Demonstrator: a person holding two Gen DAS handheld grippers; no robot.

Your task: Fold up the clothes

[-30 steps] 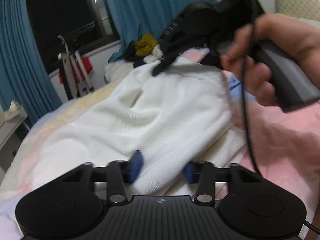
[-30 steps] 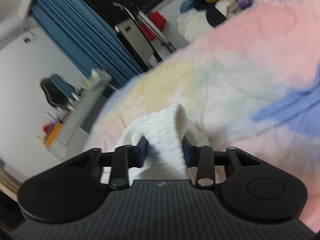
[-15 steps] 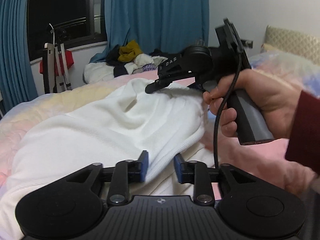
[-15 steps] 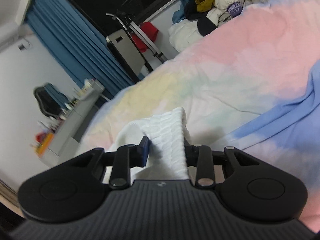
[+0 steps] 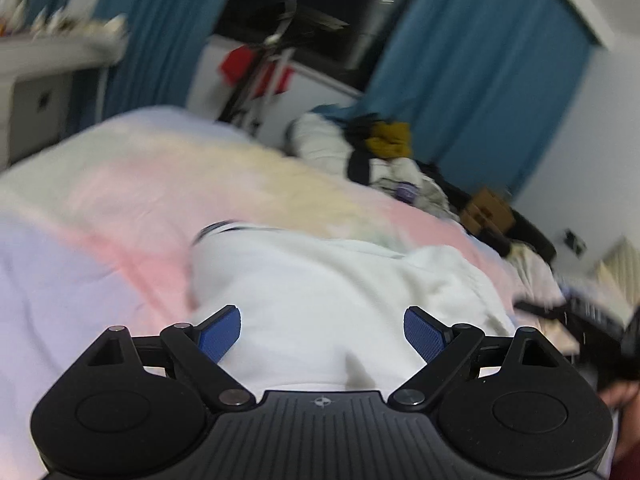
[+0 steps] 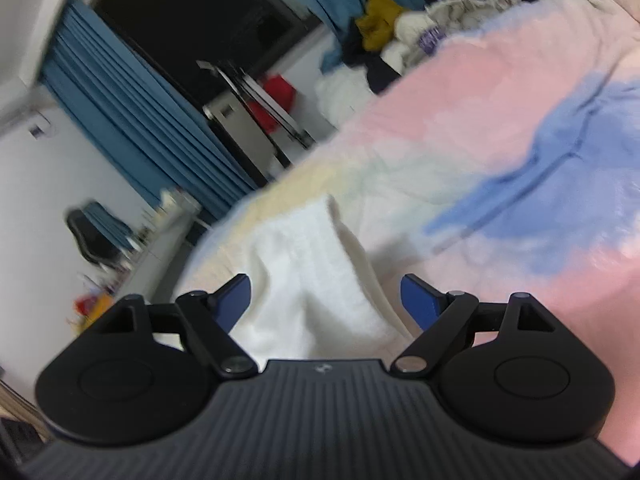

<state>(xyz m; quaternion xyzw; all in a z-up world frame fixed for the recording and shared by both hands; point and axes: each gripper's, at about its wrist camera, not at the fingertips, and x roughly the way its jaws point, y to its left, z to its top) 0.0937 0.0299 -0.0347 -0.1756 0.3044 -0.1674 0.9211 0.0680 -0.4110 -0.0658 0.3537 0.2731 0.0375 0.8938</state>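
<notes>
**Both grippers let go of the white garment**

Half a sec. ago both tools were pinching the white knit garment (image 5: 320, 304); now both have released it. The left gripper (image 5: 322, 330) has its blue pads spread wide, nothing between them, only cloth lying under and in front. The right gripper (image 6: 326, 300) is the same: pads wide apart, the white fabric (image 6: 304, 280) lying loose below them, not pinched. Both views are blurred, so I think the hands are in motion.

Where the garment is: on the pastel bedspread (image 5: 120, 200), approx. in the middle of the bed. In the left view it fills the area from 6 o'clock up to centre, with a raised fold near 3 o'clock. In the right view one strip of it runs from 6 o'clock toward 12, and the blue patch of the bedspread is at 3 o'clock.

A pile of other clothes (image 5: 384, 152) sits at the far end of the bed, at 1 o'clock in the left view, well apart.

My judgement: one fold was just laid down and dropped. If the garment is fully folded I cannot tell; the edges are too blurred.
</notes>
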